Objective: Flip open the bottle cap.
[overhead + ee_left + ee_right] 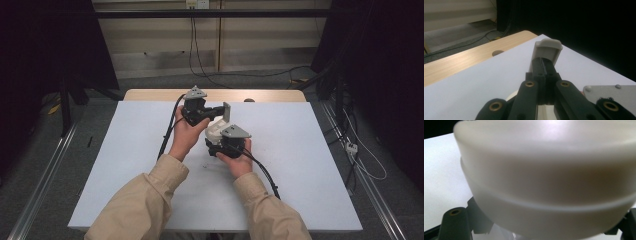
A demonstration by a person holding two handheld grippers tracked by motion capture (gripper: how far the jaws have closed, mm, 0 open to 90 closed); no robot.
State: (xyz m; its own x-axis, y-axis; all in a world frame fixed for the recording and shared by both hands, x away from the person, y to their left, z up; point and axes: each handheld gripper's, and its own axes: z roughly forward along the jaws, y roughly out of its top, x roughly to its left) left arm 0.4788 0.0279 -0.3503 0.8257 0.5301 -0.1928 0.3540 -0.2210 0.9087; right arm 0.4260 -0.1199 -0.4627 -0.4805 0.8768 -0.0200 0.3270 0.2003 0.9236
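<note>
Wooden table (150, 94); white board (125, 165) lies directly on it

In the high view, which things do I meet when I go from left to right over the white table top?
Left hand → left gripper → white container → right gripper, with the right hand under it → bare table.

Dim room, black at both sides of the high view; even overhead light on the pale table (125, 165), soft shadows only, no hard edges. Slight grain and softness throughout. In the left gripper view, sharp enough at mid-distance, near black links blurred, darkness swallowing the upper right. In the right gripper view, white container (544, 177) pressed close to the lens, fully out of focus, a hazy glare patch along its top.
</note>
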